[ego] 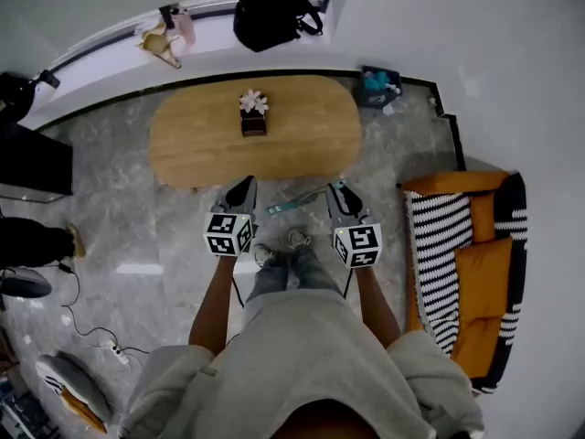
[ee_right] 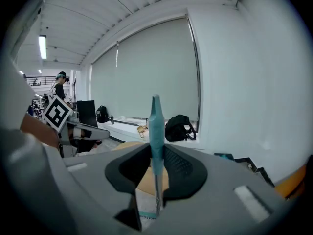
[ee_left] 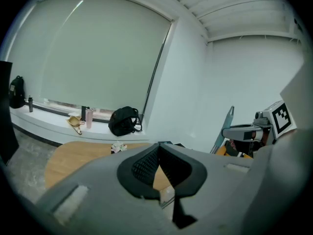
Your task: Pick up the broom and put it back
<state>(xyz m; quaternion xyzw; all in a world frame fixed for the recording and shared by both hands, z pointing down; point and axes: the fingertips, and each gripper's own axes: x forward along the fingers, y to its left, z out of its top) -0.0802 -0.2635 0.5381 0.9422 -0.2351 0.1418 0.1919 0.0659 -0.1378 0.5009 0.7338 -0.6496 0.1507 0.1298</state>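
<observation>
In the lower middle of the head view, the right gripper (ego: 344,198) clamps the teal broom (ee_right: 156,131) by its handle, near the wooden table (ego: 183,144). The left gripper (ego: 243,192) has its jaws together and holds nothing. The carrying step seems in hand. Next, the broom must go to its storage place.

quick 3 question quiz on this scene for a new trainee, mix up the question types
1. True or false: the right gripper is shut on the broom handle.
2. What sits on the window sill? A) a black backpack B) a laptop C) a bucket
3. Fill in: the small flower box stands on the wooden ____.

Key: 1 true; 2 A; 3 table.
</observation>
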